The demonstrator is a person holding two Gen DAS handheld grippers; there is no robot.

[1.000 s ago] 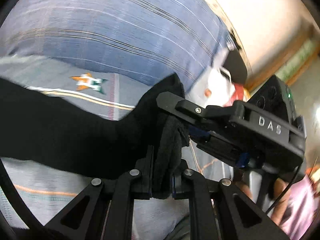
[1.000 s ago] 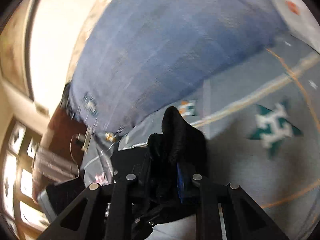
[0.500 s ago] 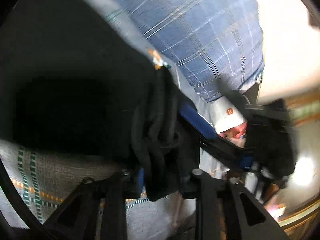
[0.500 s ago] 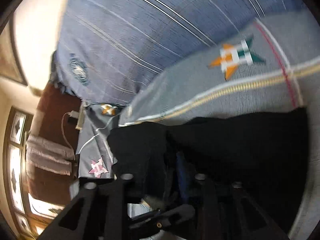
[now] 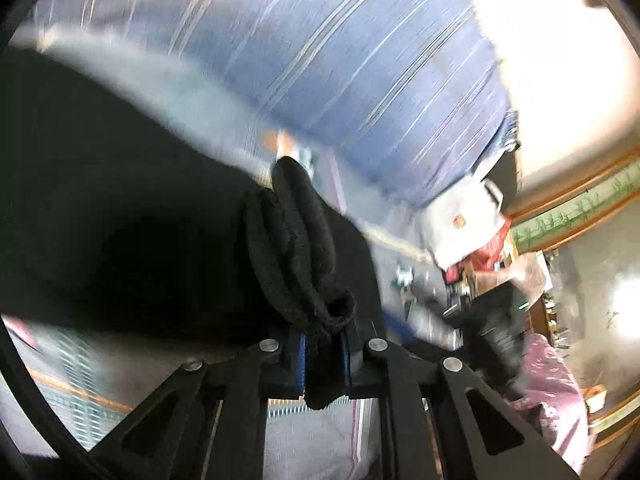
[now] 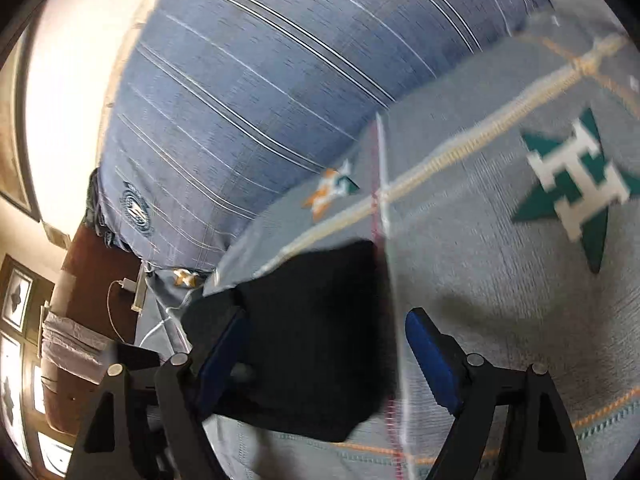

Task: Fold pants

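The black pants [image 5: 120, 240] lie on a grey patterned bedspread [image 6: 500, 280]. My left gripper [image 5: 322, 364] is shut on a bunched thick edge of the pants [image 5: 304, 256], with fabric sticking out between the blue pads. In the right wrist view the pants [image 6: 312, 332] lie as a folded dark block on the bedspread. My right gripper [image 6: 324, 348] is open, its blue pads [image 6: 430, 354] spread either side of the block, holding nothing.
A large blue striped pillow [image 6: 260, 92] lies behind the pants. A white bag [image 5: 468, 216] and pink cloth [image 5: 552, 392] are at the right in the left wrist view. A charger cable [image 6: 120, 300] lies at the bed's left side.
My right gripper has opened and let go of the pants, which now lie folded on the bedspread. My left gripper still holds its bunched edge and has swung with it.
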